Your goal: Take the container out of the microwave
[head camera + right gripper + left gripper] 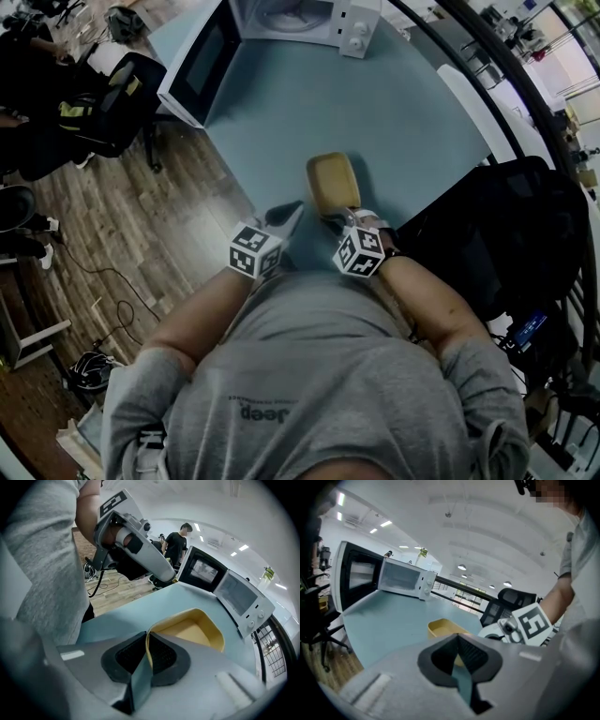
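Observation:
The empty yellow container (333,183) sits on the pale blue table (394,122), close to the front edge and well clear of the microwave (300,17). My right gripper (343,218) is shut on its near rim; in the right gripper view the thin yellow wall (149,644) runs between the pads and the container (197,630) opens out beyond. My left gripper (291,216) hovers just left of the container, shut and empty. From the left gripper (458,651), the container (443,627) shows just past its jaws.
The white microwave (401,578) stands at the table's far end with its dark door (197,66) swung open to the left. Black chairs stand at the left (122,103) and right (506,234). A person (178,541) stands beyond the table.

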`<action>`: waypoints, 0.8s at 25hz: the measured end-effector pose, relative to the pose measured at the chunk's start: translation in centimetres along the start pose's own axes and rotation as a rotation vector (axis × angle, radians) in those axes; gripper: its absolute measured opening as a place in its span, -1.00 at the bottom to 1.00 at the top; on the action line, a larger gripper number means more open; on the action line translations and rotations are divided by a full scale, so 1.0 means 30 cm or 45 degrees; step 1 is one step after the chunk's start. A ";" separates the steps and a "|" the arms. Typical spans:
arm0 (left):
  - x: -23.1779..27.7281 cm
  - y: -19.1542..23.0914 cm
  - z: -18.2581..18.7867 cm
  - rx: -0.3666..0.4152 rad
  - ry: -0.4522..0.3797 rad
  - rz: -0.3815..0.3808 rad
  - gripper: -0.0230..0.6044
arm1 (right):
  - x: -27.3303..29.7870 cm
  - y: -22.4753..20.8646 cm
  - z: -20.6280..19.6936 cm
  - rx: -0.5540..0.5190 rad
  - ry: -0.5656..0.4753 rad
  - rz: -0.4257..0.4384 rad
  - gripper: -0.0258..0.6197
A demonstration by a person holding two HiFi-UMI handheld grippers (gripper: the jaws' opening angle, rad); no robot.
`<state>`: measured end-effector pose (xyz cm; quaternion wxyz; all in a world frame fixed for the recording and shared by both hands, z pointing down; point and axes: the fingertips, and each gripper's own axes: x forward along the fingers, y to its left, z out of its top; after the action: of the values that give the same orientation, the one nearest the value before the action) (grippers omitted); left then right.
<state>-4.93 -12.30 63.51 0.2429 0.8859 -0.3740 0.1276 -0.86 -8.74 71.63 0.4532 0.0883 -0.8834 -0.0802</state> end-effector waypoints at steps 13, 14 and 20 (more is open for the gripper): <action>-0.013 0.016 -0.005 -0.004 0.011 0.022 -0.86 | 0.087 0.042 -0.082 -0.018 0.043 0.074 -0.83; -0.013 0.015 -0.005 -0.004 0.012 0.023 -0.87 | 0.089 0.047 -0.088 -0.023 0.043 0.081 -0.83; -0.010 0.008 0.015 0.000 0.020 0.028 -0.87 | 0.080 0.059 -0.085 -0.028 0.031 0.117 -0.76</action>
<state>-5.29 -12.50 63.09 0.2446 0.8806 -0.3819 0.1373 -0.32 -7.71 75.38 0.4681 0.0435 -0.8800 -0.0680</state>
